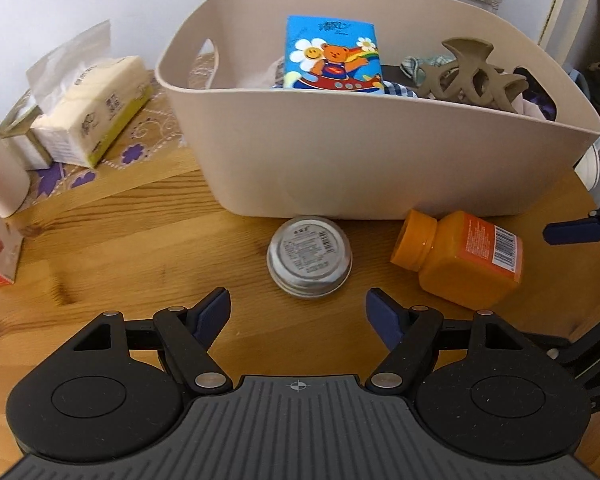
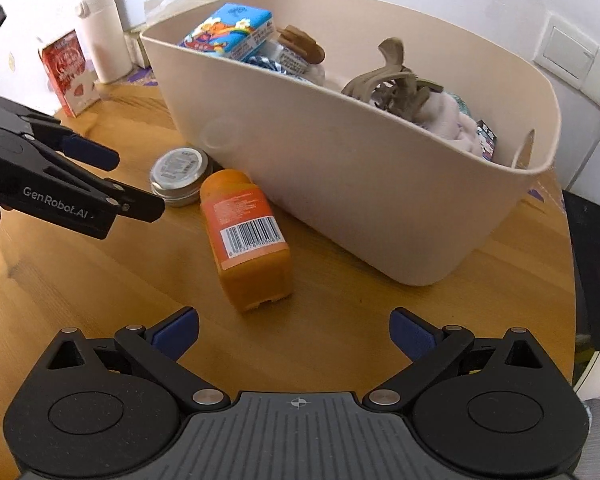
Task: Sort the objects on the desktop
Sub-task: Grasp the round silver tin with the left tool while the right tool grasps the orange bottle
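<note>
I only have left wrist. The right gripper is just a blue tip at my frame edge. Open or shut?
Observer: Open. The right gripper is empty, and the orange bottle lies on the table just ahead of it.
Operator: Which end of the bottle faces it?
Observer: The base. The cap end is on the far side, beside the tin.
Operator: Is anything in the bin hidden behind the blue pack?
Observer: Yes. A brown object, maybe another clip, lies behind the blue pack inside the bin.
</note>
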The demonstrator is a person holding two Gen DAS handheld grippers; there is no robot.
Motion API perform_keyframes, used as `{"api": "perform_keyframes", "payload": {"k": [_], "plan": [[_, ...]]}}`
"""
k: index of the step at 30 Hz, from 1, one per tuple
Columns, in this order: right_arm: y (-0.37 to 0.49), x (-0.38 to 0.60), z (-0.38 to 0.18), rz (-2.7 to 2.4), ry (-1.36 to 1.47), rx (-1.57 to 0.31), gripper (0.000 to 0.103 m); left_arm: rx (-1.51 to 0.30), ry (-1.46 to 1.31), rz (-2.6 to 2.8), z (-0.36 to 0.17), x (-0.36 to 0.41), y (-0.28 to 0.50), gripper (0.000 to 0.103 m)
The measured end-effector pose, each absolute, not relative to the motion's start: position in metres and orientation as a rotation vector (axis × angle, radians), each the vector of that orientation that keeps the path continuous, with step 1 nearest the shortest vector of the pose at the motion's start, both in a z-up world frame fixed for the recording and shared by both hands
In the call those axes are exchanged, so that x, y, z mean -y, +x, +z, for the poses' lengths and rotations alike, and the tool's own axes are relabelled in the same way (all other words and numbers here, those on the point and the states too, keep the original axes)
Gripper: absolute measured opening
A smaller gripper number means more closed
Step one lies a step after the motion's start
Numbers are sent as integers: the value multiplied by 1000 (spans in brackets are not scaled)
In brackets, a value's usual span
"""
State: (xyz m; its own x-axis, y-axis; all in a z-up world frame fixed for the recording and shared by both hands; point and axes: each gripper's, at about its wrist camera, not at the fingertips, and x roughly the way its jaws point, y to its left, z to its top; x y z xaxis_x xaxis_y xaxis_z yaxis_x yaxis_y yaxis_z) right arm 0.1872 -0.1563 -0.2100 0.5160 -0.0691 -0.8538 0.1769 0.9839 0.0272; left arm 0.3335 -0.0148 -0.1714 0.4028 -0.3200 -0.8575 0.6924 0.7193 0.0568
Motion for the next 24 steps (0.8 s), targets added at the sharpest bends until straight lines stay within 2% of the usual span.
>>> {"api": "perform_keyframes", "payload": {"k": [15,18,24], "plan": [[207,152,-223,-172,130,-955,103,-917,447,-689,-185,27,351,76],[211,150,-223,-183,145,-933,96,-921,431,-695,-187,29,354,76],[217,146,-226,-174,143,-923,88,-925,431,-725,-192,33,356,76]]}}
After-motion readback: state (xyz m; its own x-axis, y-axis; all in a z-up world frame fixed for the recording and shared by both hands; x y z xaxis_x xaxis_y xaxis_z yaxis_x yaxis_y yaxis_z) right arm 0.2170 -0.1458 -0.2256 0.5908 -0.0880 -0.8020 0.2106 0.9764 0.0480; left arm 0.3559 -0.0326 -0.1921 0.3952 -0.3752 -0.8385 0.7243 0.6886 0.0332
